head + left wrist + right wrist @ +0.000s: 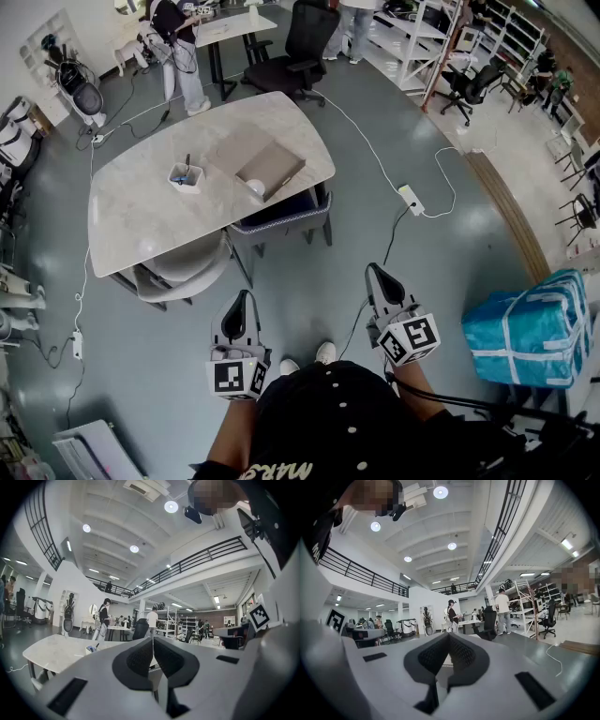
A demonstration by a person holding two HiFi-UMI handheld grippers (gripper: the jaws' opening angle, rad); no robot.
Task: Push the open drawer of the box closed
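Both tools are clenched on nothing. The left tool point(244, 296) and right tool point(373, 271) point level over open grey floor point(300, 272), well apart from the counter point(131, 216). The box point(270, 169) lies near the counter's right edge, above a dark chair point(281, 218). A power strip point(411, 200) lies on the floor further right.

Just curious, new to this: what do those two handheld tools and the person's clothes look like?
Left gripper and right gripper: pale grey, tapered, black textured pads on the fingers, a black-and-white marker cube each. The person wears a black top.
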